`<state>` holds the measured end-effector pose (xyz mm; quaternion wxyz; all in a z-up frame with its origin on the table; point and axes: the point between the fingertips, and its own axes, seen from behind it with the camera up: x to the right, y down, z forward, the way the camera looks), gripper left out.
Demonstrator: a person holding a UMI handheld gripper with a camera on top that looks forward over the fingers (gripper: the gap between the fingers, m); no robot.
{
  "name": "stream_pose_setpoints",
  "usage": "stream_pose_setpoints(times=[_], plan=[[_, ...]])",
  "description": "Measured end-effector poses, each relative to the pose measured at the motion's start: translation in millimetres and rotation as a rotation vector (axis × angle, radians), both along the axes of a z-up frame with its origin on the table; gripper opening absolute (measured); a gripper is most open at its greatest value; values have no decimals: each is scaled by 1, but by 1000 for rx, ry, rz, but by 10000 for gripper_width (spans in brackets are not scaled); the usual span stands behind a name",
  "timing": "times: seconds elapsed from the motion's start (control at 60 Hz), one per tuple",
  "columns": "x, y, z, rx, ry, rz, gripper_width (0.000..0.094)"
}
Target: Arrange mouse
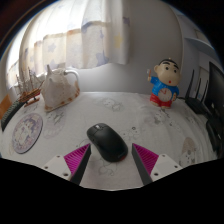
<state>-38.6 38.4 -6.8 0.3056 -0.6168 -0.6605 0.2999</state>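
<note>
A black computer mouse (107, 140) lies on the white patterned tablecloth (150, 118), just ahead of the fingers and partly between their tips. My gripper (111, 158) is open, its two pink pads (76, 157) standing wide on either side with a gap to the mouse at each side. The mouse rests on the table on its own, its length angled slightly to the left away from me.
A white teapot (58, 86) stands at the far left. A cartoon figurine (162, 83) in a blue outfit stands at the far right. A round clock face (27, 132) lies at the left near the table's edge. Curtains hang behind the table.
</note>
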Motion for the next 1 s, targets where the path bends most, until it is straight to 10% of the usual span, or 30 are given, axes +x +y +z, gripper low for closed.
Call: stream_pose_setpoints(times=[0.5,0.683,1.0], plan=[[-71,19,-10,-26,-5,-34,848],[-76,17,-10,-11,-9,-41,508],[-69,-7,97,10,59,-124,430]])
